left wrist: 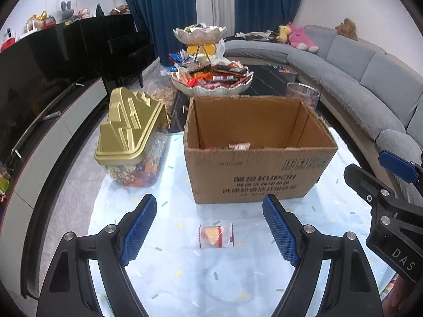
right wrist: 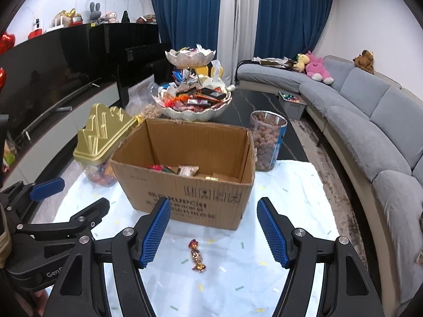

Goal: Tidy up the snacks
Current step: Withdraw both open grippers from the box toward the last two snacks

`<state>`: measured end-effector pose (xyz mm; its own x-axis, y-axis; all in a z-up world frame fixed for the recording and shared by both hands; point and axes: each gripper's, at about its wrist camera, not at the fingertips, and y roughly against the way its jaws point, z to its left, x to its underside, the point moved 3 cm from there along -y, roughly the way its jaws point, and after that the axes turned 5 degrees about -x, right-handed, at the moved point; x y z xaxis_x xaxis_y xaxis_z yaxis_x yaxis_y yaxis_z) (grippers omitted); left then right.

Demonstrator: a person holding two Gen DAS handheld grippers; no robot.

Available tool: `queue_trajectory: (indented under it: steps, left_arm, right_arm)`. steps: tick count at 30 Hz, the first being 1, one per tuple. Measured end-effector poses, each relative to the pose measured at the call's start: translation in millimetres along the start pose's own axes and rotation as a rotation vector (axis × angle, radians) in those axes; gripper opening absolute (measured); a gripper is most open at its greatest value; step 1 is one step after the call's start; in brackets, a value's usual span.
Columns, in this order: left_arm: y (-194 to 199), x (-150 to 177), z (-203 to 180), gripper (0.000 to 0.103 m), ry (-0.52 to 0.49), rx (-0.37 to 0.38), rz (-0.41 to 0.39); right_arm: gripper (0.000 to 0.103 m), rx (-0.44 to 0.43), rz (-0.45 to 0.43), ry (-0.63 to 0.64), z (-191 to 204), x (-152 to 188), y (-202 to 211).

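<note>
Cardboard box [left wrist: 261, 174]: one
Gold-lidded jar [left wrist: 129, 132]: one, left of box
Nut jar [right wrist: 267, 142]: one, right of box
Loose snacks: two before box, clear packet [left wrist: 216, 236], foil candy [right wrist: 197, 256]

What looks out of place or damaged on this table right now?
Two snacks lie loose on the cloth in front of the cardboard box: a clear-wrapped cake and a twist-wrapped candy. The box's top rim is torn and ragged, flaps gone.

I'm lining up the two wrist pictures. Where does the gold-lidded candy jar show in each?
Left wrist: gold-lidded candy jar left of centre, beside the cardboard box.
Right wrist: jar at mid-left, partly behind the box's left corner.
Shared landmark: the cardboard box.
</note>
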<state>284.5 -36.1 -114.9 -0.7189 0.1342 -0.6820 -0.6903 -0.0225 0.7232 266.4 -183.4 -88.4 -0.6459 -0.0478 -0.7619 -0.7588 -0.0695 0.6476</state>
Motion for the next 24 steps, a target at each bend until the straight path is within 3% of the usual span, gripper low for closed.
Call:
queue_trajectory:
  steps: [24]
  left_arm:
    - [-67.9,61.8,-8.3,0.082,0.022,0.045,0.141]
  right_arm:
    - [0.069,0.003,0.156,0.027,4.8,66.9,-57.5]
